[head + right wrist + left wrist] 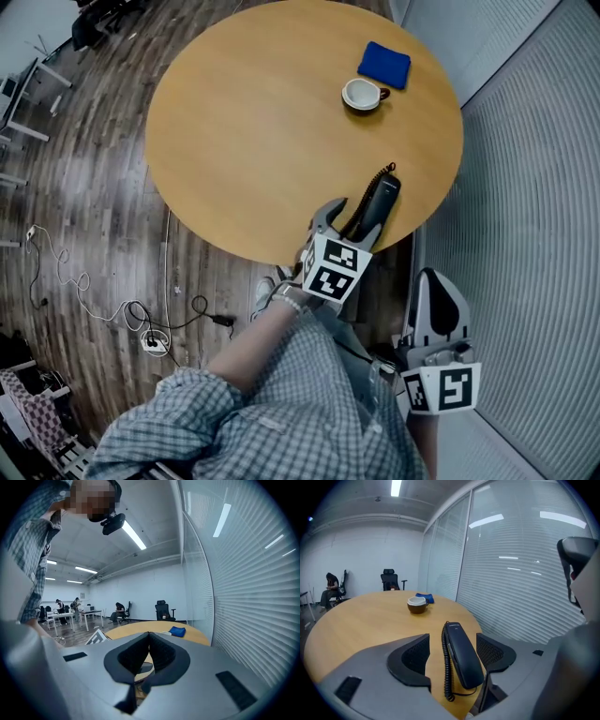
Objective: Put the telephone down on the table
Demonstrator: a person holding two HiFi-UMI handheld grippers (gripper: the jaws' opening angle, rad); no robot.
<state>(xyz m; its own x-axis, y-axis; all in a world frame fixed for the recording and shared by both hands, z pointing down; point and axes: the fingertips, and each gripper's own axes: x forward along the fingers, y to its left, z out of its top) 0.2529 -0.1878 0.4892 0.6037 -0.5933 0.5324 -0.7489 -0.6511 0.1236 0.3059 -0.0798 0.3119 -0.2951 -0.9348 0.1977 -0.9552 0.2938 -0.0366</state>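
Note:
The black telephone handset point(380, 199) lies flat on the round wooden table point(253, 122) near its front edge, and its coiled cord trails off the rim. My left gripper point(354, 217) is open around it. In the left gripper view the telephone point(461, 656) rests between the two pads point(411, 660), with a gap of bare table on each side. My right gripper point(437, 281) hangs low beside the person, off the table on the right. It is shut and holds nothing; its pads meet in the right gripper view point(149, 639).
A brown cup with a white inside point(362, 94) and a folded blue cloth point(384, 65) sit at the table's far right. A glass wall with blinds point(525, 573) runs along the right. Cables and a power strip point(155, 342) lie on the wooden floor to the left.

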